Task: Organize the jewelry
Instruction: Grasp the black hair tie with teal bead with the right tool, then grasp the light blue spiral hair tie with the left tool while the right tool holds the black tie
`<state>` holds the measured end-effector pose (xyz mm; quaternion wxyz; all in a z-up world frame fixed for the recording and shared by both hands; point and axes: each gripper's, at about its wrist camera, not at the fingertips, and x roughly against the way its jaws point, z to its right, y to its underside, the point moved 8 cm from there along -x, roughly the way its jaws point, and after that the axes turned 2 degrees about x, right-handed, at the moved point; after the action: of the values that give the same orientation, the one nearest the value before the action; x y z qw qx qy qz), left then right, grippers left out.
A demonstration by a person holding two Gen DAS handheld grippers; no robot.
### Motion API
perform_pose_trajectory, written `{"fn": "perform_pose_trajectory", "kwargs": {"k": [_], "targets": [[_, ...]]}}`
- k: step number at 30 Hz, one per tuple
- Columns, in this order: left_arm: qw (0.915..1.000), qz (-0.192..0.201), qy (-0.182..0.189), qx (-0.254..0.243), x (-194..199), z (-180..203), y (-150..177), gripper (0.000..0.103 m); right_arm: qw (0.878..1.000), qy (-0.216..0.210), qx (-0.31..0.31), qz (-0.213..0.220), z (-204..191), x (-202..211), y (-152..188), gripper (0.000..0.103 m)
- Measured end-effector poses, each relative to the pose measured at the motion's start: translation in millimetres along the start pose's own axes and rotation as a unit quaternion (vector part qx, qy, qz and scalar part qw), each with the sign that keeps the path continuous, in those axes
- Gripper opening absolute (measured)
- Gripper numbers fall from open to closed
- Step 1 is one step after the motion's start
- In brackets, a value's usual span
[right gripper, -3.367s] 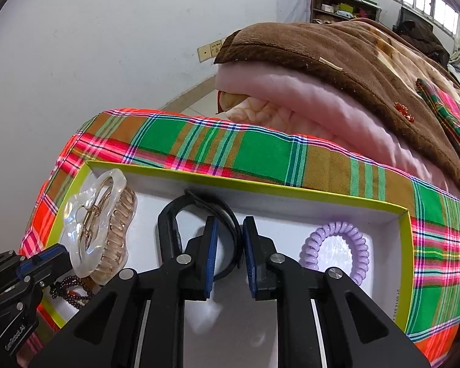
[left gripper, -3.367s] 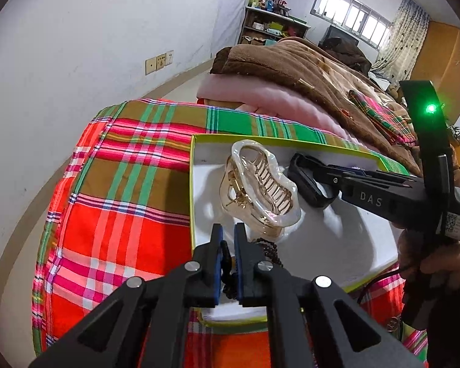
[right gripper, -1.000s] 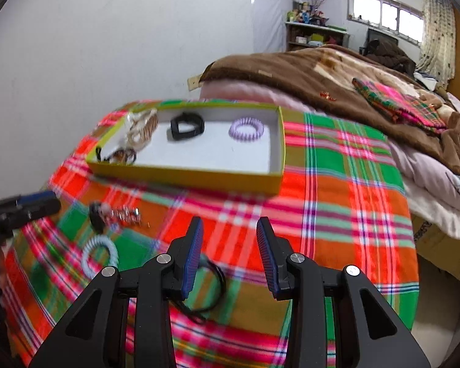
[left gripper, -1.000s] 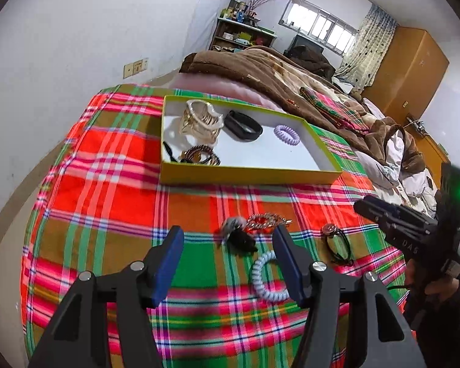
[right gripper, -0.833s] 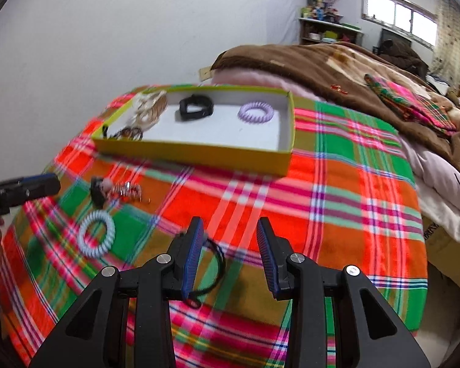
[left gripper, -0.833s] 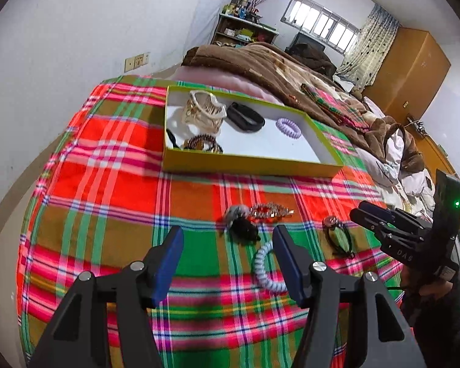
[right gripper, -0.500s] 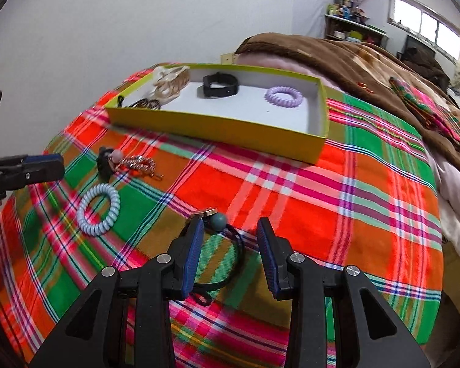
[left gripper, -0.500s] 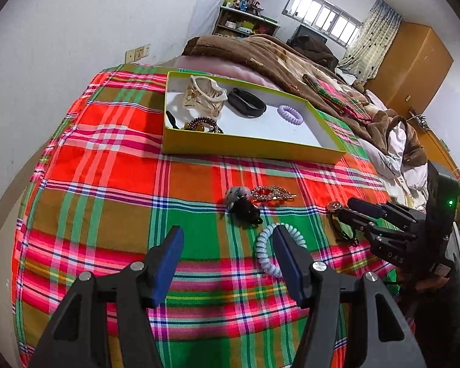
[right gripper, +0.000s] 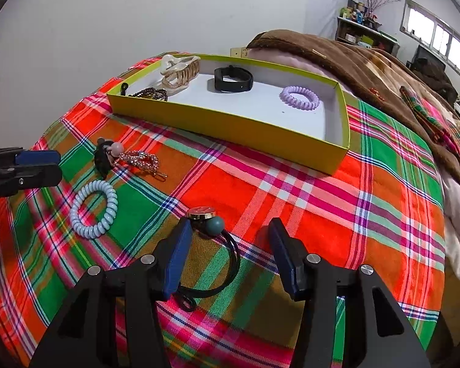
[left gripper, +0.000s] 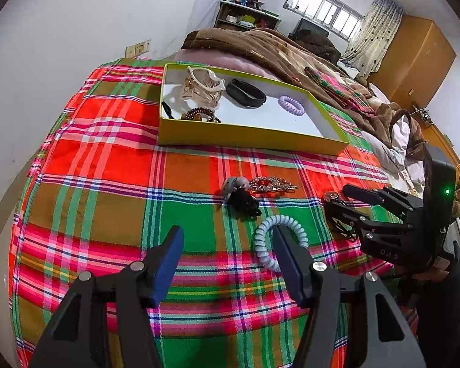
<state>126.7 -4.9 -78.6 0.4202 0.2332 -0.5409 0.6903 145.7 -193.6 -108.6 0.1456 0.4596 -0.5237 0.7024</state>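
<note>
A yellow-green box (left gripper: 248, 136) (right gripper: 230, 124) on the plaid cloth holds a pearly claw clip (left gripper: 204, 87), a black band (left gripper: 245, 93), a purple coil tie (left gripper: 291, 105) and a dark bead bracelet (left gripper: 201, 115). On the cloth lie a pale blue coil tie (left gripper: 270, 251) (right gripper: 93, 210), a black scrunchie clip (left gripper: 242, 199), a rhinestone barrette (left gripper: 270, 182) (right gripper: 141, 159) and a black hair tie with a teal bead (right gripper: 216, 225). My left gripper (left gripper: 227, 245) is open above the cloth, beside the blue coil. My right gripper (right gripper: 230, 239) is open and straddles the black hair tie.
The plaid cloth (left gripper: 107, 159) covers a rounded bed end beside a white wall. Brown and pink blankets (right gripper: 368, 61) are piled behind the box. A wooden wardrobe (left gripper: 414, 61) and shelves stand at the back of the room.
Both grippers came away from the box, opened and dropped low toward the loose items on the cloth. The right gripper has closed in over the black hair tie.
</note>
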Motion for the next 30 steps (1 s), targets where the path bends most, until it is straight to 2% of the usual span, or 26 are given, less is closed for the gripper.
{"fn": "perform_pose_trajectory", "kwargs": {"k": [3, 4, 11, 18, 30], "targets": [[1.0, -0.004, 0.0, -0.002, -1.8, 2.4, 1.6, 0.062, 1.0, -0.002, 0.001, 0.004, -0.5, 0.9, 0.4, 0.043], [1.0, -0.005, 0.0, -0.003, -2.6, 3.5, 1.9, 0.062, 1.0, -0.003, 0.003, 0.007, -1.4, 1.9, 0.7, 0.035], [0.9997, -0.017, -0.001, -0.016, -8.1, 11.8, 6.1, 0.062, 1.0, -0.012, 0.004, 0.011, -4.4, 3.8, 1.4, 0.014], [0.9996, -0.023, -0.01, -0.014, -11.2, 11.5, 7.9, 0.062, 1.0, -0.007, -0.007, 0.021, -0.7, 9.1, 2.3, 0.013], [0.998, -0.028, -0.038, -0.041, -20.5, 22.4, 7.8, 0.062, 0.997, -0.009, -0.044, 0.056, 12.2, 32.2, 7.6, 0.013]]}}
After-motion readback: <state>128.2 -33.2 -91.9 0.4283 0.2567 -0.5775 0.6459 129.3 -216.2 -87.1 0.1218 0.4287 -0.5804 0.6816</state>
